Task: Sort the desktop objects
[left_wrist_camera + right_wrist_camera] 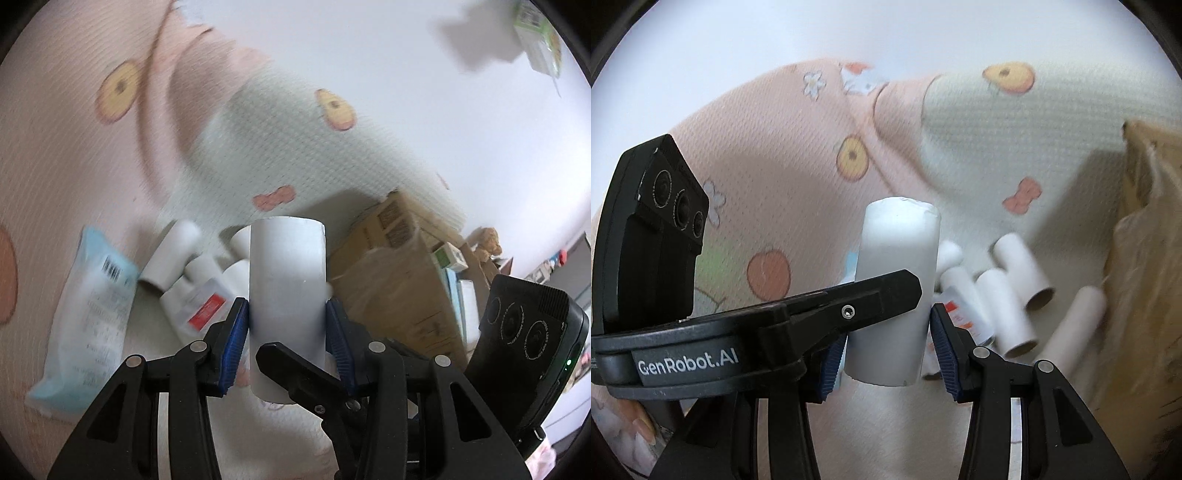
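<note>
A white paper roll [287, 295] stands upright between the blue pads of my left gripper [288, 343], which is shut on it. The same roll [895, 295] sits between my right gripper's pads [938, 347]; the right pad shows a small gap, the left pad is hidden behind the other gripper's black finger [849, 299]. Several more white rolls [1008, 295] lie on the patterned mat [775, 147], and show in the left wrist view [173, 254]. A blue wipes packet [92, 314] and a white tube with a red label [199, 310] lie beside them.
A brown cardboard box [399, 266] holding small boxes stands to the right of the rolls, and shows in the right wrist view [1145, 240]. A green-white carton [535, 40] lies far off on the white surface. The other gripper's camera body [528, 332] is close on the right.
</note>
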Tool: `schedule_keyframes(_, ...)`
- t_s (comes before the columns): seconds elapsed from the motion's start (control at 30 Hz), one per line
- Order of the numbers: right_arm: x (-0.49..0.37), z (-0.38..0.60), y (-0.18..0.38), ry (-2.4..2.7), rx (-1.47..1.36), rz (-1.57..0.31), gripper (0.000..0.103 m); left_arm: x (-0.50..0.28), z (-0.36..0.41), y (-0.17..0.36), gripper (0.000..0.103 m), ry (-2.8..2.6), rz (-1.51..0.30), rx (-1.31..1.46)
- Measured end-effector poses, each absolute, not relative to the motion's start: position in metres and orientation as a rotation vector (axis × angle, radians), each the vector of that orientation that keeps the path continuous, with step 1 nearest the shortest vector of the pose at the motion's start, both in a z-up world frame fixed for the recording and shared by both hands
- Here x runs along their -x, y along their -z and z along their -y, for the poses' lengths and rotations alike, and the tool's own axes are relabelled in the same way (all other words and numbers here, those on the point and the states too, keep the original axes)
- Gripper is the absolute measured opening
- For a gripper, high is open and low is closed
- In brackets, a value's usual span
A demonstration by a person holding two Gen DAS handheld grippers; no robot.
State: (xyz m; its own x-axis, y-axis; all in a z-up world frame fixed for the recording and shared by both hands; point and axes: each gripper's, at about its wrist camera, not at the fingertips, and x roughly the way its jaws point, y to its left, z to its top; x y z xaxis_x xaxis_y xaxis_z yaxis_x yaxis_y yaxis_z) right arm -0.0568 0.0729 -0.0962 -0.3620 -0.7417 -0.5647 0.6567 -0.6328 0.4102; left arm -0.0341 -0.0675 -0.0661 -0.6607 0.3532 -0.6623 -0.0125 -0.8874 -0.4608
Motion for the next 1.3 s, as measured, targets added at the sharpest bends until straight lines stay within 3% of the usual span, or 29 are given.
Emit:
schedule_keyframes(0.57,0.071,-0.098,0.043,2.193,-0.802,0.124,0.043,0.047,0.030,0.005,0.047,-2.622,0.528,1.020)
schedule_keyframes(0.93,0.082,-0.140,0.003,2.321,-0.720,0.087,0.043,0.066,-0.027,-0.037,0.047,-2.584,0.322,0.892)
schedule_keyframes(1.3,0.112,-0.183,-0.008,2.378,-0.786,0.084,0.043,0.098,-0.082,-0.047,0.047,-2.501,0.239,0.956)
